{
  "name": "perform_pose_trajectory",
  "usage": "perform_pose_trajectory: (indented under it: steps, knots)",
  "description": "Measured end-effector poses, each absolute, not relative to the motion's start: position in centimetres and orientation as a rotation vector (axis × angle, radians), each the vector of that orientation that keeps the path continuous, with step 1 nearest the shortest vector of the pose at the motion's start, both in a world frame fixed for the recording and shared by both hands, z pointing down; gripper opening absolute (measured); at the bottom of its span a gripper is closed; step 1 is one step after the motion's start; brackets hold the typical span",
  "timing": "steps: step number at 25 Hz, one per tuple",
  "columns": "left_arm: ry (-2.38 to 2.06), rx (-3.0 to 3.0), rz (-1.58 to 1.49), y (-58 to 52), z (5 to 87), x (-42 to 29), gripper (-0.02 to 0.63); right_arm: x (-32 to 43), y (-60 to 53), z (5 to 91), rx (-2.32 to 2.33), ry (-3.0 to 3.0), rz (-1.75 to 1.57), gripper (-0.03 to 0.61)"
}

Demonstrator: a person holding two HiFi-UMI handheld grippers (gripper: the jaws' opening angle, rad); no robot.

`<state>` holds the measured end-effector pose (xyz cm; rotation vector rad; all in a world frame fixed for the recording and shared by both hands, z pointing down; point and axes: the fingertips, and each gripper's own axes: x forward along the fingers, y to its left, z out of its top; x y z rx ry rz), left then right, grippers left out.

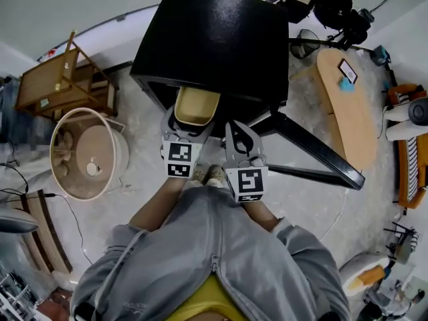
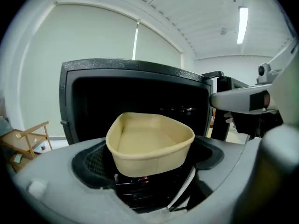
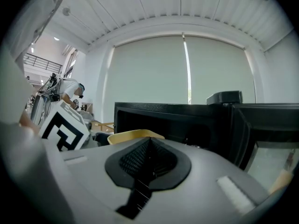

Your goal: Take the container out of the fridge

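A tan, empty, rounded container (image 1: 196, 104) sits at the mouth of the black fridge (image 1: 221, 39), whose door (image 1: 314, 149) stands swung open to the right. My left gripper (image 1: 194, 114) has one jaw on each side of the container (image 2: 149, 143), and the pads press against its walls just in front of the dark fridge opening (image 2: 135, 85). My right gripper (image 1: 237, 131) hangs beside it to the right, shut with nothing in it. In the right gripper view its pads (image 3: 148, 160) meet, and the container's rim (image 3: 133, 134) shows behind them to the left.
A round tan basket stand (image 1: 87, 152) and a wooden rack (image 1: 63, 79) stand left of the fridge. A long wooden table (image 1: 351, 105) lies to the right, beyond the open door. Camera gear (image 1: 328, 9) sits behind the fridge.
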<state>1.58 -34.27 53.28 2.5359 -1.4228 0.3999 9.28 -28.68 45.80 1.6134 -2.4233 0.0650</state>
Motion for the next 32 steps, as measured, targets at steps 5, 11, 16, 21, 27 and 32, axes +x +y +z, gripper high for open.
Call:
perform_pose_trajectory:
  steps: [5,11,16,21,27,32]
  knots:
    - [-1.472,2.514,0.364,-31.1,51.9,-0.5,0.497,8.4,-27.9,46.0,1.594,-2.446,0.073,0.0]
    - [-1.513,2.478,0.306,-27.6,50.5,-2.7,0.497,6.7,-27.1,45.8,1.545,-2.489,0.064,0.0]
    - [-1.578,2.448,0.282,-25.4,49.4,-5.0,0.497,4.8,-26.5,45.0,1.488,-2.537,0.023,0.0]
    - [-1.668,2.415,0.236,-24.1,47.9,-7.2,0.497,3.5,-26.1,44.1,1.446,-2.573,-0.015,0.0]
    - [-1.794,2.361,0.191,-24.2,46.3,-9.5,0.497,1.7,-25.9,43.6,1.359,-2.623,-0.038,0.0]
    - [-1.856,2.334,0.196,-24.2,46.0,-10.8,0.499,0.5,-25.8,43.5,1.307,-2.647,-0.058,0.0]
